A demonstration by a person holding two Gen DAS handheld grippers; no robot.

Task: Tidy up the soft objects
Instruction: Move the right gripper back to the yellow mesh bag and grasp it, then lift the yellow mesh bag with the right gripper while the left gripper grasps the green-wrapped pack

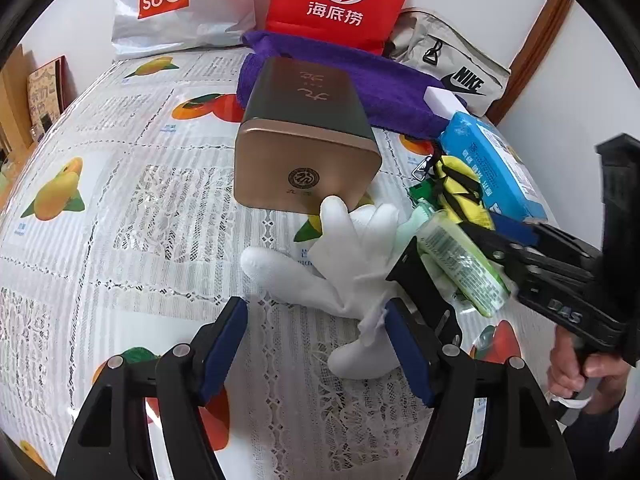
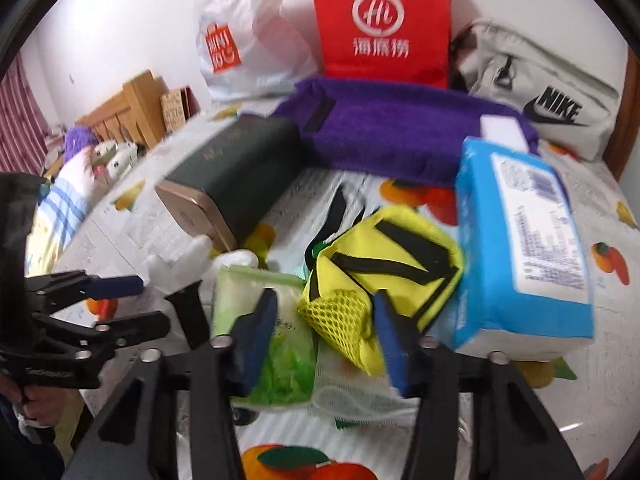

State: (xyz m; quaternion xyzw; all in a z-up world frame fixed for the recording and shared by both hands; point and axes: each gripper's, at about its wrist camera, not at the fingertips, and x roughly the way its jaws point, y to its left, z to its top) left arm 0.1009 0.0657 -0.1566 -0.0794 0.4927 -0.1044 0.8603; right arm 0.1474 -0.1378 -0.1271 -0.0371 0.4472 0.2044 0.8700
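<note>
A white fabric glove lies flat on the fruit-printed tablecloth, just before a green-and-gold tin box on its side. The left gripper hangs over the glove's cuff, jaws released and apart. Beside it, the right gripper straddles a yellow mesh pouch near a green wipes packet, jaws apart, not clenched.

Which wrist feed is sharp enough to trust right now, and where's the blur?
Left wrist view: crisp, with the white glove and tin box sharply outlined, though fisheye bends the table edges. Right wrist view: motion-smeared throughout, the yellow mesh bag and blue tissue pack soft, print unreadable.
</note>
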